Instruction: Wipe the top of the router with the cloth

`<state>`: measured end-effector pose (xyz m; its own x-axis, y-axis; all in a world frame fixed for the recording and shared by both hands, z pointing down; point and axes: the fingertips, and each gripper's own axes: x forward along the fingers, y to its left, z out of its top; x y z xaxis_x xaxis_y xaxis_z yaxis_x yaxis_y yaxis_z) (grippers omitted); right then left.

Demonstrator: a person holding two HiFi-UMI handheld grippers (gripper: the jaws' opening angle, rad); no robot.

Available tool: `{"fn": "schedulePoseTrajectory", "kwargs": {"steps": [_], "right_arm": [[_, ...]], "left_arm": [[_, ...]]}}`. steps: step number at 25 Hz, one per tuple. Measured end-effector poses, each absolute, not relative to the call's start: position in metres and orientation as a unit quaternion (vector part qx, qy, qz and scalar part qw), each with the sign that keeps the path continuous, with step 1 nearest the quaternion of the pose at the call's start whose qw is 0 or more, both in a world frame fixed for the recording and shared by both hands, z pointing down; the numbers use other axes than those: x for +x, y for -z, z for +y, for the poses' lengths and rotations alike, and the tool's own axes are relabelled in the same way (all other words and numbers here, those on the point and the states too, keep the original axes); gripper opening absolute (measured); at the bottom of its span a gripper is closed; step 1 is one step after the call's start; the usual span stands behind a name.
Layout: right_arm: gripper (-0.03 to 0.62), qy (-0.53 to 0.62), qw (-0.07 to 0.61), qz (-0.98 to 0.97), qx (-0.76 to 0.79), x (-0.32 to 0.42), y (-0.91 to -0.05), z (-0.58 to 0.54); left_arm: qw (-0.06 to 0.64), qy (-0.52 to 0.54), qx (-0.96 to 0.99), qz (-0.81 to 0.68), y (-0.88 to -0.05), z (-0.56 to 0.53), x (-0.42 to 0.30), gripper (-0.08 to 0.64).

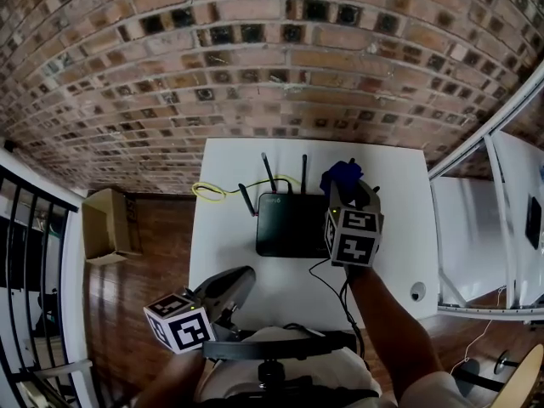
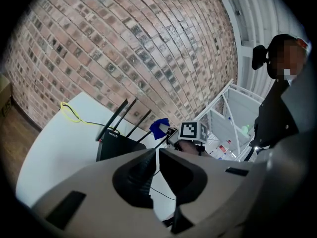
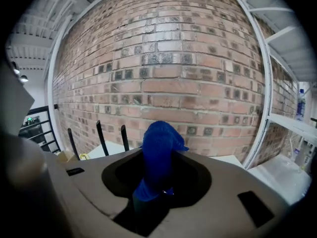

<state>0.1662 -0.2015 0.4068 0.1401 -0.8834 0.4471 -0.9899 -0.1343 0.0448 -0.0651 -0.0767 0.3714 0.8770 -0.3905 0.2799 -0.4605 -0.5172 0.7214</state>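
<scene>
The black router (image 1: 291, 223) lies flat in the middle of the white table (image 1: 225, 228). Its thin antennas (image 1: 303, 170) stick up at the back, by the brick wall. The blue cloth (image 1: 342, 177) is up in the air over the router's back right corner and does not touch the top. The right gripper (image 1: 348, 194) pinches the cloth between its two jaws. The cloth is bunched in a lump that pokes out past them. The left gripper (image 1: 245, 275) sits low at the near edge of the table, jaws pressed together with nothing in them.

Some things could go wrong. The gripper is close to the antennas and could bump one on the way down. With the cloth so bunched, the hard jaws may scrape the top. Nothing holds the router, so a strong push could slide it and tug the yellow cable (image 1: 208, 192).
</scene>
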Motion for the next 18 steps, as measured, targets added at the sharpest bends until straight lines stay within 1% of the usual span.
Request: {"fn": "schedulePoseTrajectory", "kwargs": {"steps": [5, 9, 18], "right_arm": [[0.153, -0.165, 0.175, -0.625, 0.743, 0.174, -0.416, -0.212], [0.152, -0.198, 0.187, -0.612, 0.742, 0.18, -0.446, -0.211], [0.152, -0.278, 0.213, -0.585, 0.731, 0.182, -0.505, -0.211]], "left_arm": [[0.435, -0.049, 0.863, -0.253, -0.377, -0.078, -0.077, 0.034], [0.415, -0.041, 0.874, -0.25, -0.375, -0.08, -0.08, 0.034], [0.429, -0.04, 0.86, -0.272, -0.378, -0.08, -0.083, 0.034]]}}
